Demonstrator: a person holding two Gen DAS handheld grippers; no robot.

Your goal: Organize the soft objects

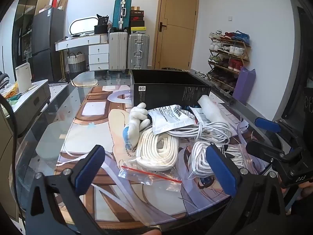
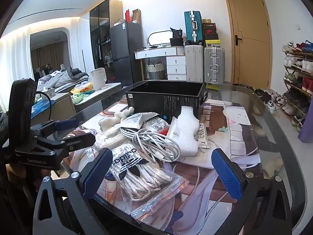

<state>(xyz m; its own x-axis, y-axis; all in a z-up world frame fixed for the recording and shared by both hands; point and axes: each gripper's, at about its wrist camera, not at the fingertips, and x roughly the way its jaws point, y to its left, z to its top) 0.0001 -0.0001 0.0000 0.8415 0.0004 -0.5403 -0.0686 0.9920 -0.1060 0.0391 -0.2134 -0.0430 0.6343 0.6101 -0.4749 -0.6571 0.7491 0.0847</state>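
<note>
Because the heap is lying several layers deep, much of it is hiding: the white printed pouches (image 1: 172, 117) are covering part of the grey-white cable (image 1: 203, 131), and what is sitting under them is not showing. From the left wrist view the plush toy (image 1: 137, 121) is showing only white limbs, a blue patch and a ball chain, so its shape is hard to make out. The open black box (image 1: 168, 90) is standing behind the pile, its inside mostly lost in shadow.

Both pairs of tongs are hovering open over the near edge of the bench (image 1: 58, 105), gripping nothing. The left tongs (image 1: 154, 168) are framing the coil of thick white rope (image 1: 158, 152) and the empty zip bag with the red strip (image 1: 150, 174), which is lying just ahead of the pads. The bagged striped laces (image 1: 203, 160) are sitting partly behind the right-hand pad there.

In the right wrist view, the right tongs (image 2: 162, 174) are straddling that same lace bag (image 2: 137, 174), close against the left pad. The foam piece (image 2: 185, 133) is resting farther ahead, beside the cable (image 2: 154, 143). The left tongs (image 2: 74, 131) are reaching in from the left edge, apart from the pile.
</note>
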